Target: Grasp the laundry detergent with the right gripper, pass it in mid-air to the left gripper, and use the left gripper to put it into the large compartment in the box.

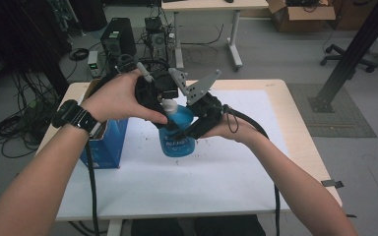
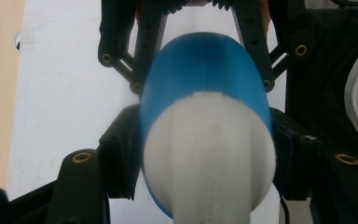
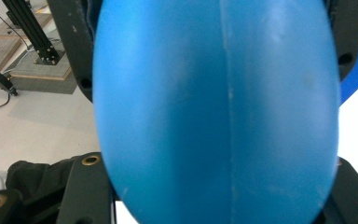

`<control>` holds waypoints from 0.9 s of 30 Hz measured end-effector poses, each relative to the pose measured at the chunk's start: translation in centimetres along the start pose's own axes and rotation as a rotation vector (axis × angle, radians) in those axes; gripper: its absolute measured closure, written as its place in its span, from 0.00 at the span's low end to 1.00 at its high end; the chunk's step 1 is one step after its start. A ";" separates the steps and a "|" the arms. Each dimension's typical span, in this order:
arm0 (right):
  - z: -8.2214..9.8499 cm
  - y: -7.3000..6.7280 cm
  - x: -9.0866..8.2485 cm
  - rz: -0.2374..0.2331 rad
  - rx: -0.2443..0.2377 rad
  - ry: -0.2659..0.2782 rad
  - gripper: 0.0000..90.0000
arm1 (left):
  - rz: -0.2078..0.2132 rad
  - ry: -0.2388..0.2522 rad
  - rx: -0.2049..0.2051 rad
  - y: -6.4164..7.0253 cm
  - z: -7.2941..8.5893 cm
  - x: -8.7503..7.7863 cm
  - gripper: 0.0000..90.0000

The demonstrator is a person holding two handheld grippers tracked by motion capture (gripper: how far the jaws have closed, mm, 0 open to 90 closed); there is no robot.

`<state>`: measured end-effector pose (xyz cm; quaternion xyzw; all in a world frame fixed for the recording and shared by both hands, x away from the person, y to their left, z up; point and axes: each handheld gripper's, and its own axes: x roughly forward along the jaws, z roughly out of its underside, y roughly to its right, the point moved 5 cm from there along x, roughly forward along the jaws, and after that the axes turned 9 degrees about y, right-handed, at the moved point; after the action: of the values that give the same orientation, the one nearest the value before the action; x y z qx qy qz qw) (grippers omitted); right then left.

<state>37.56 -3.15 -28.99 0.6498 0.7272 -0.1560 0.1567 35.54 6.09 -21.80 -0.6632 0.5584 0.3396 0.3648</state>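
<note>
Clearly the blue plastic bottle with a white cap [image 1: 177, 132] is held above the white-covered desk [image 1: 216, 172]: the right claw [image 1: 195, 125] clamps its body, steadying it, while the left claw [image 1: 163, 105] pinches the cap, probably to twist it.

Bottle [image 3: 216, 112] base beyond frame edge

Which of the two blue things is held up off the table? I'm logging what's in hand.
The blue bottle with the white cap, gripped between both grippers; the blue box stands on the table's left side.
</note>
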 end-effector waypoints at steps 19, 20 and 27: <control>-0.1 0.1 -0.3 -0.019 0.017 0.017 0.47 | -0.007 -0.022 -0.019 0.0 -0.6 -0.3 0.42; -0.1 0.1 -0.4 -0.021 0.019 0.019 0.46 | -0.007 -0.024 -0.024 0.0 -0.7 -0.3 0.42; 0.2 0.2 -0.4 -0.020 0.048 0.026 0.26 | -0.045 -0.038 -0.053 -0.4 -1.0 -1.1 0.42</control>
<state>37.83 -3.58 -28.97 0.6482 0.7317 -0.1664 0.1298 35.86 5.81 -20.36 -0.6786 0.5269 0.3585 0.3651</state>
